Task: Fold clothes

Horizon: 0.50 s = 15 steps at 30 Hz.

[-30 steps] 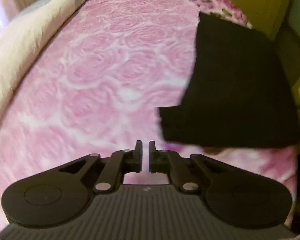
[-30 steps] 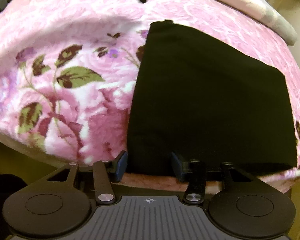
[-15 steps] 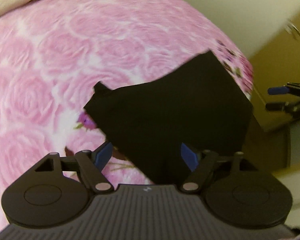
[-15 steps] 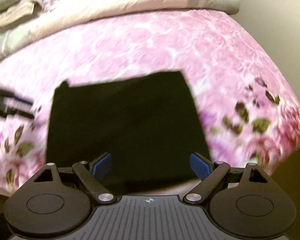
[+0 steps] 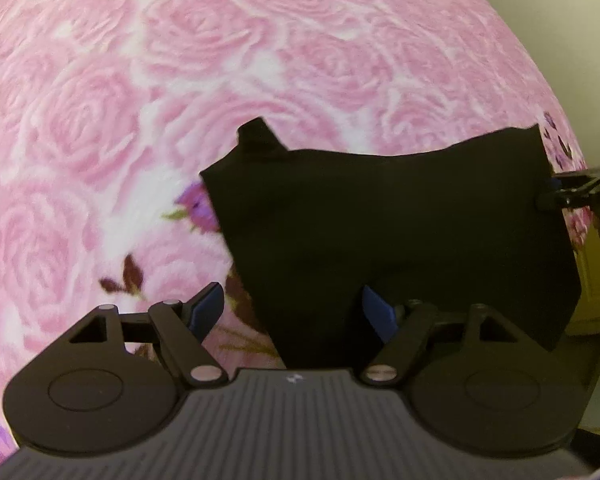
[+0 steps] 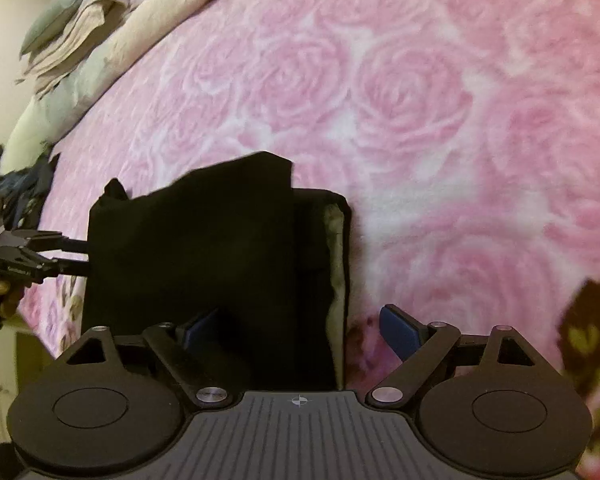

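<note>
Black garment (image 5: 392,236), folded and matte, is lying on the plush rose-patterned blanket (image 5: 148,120); left gripper (image 5: 292,308) and right gripper (image 6: 300,326) are gaping wide, near edge hiding behind them.

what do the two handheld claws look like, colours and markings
Both match: the left claw and right claw have black linkage arms with silver pivot pins, blue pads on the fingertips, round black discs either side, and a ribbed grey body bearing a small white mark. No cables or sleeves show.
</note>
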Available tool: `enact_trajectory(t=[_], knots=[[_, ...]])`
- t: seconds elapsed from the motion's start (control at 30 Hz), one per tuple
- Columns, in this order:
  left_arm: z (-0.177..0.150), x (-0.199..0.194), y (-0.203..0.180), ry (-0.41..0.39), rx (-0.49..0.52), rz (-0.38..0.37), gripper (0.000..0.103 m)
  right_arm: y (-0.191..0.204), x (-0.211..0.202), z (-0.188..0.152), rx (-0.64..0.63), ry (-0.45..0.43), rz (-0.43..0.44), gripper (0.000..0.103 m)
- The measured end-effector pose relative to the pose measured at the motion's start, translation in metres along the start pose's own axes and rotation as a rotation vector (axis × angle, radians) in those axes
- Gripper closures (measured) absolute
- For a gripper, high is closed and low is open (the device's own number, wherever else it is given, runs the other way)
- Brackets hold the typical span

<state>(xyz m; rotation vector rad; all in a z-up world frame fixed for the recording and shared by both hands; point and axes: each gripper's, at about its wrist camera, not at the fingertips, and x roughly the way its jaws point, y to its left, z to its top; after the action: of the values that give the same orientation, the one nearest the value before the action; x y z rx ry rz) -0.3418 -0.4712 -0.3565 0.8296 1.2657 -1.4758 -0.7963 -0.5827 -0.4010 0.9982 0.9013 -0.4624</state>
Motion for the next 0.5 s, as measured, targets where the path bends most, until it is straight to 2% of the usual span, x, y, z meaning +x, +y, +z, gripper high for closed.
enact_trajectory(t=[0.17, 0.33, 0.37, 0.4, 0.47, 0.5], knots=[[-0.006, 0.004, 0.004, 0.013, -0.033, 0.023, 0.028, -0.01, 0.005, 0.008, -0.007, -0.001, 0.066, 0.015], [-0.009, 0.006, 0.009, -0.01, -0.039, -0.038, 0.032, -0.008, 0.017, 0.015, 0.022, -0.024, 0.097, 0.017], [-0.008, 0.007, 0.009, -0.006, -0.031, -0.056, 0.033, -0.009, 0.018, 0.015, 0.031, -0.026, 0.105, 0.021], [-0.008, 0.008, 0.009, -0.003, -0.022, -0.074, 0.034, -0.01, 0.018, 0.015, 0.043, -0.022, 0.112, 0.03], [-0.007, 0.009, 0.009, 0.004, -0.005, -0.111, 0.037, -0.008, 0.016, 0.014, 0.059, -0.021, 0.111, 0.036], [-0.007, 0.009, 0.009, 0.007, 0.004, -0.129, 0.037, -0.006, 0.015, 0.014, 0.067, -0.022, 0.108, 0.042]])
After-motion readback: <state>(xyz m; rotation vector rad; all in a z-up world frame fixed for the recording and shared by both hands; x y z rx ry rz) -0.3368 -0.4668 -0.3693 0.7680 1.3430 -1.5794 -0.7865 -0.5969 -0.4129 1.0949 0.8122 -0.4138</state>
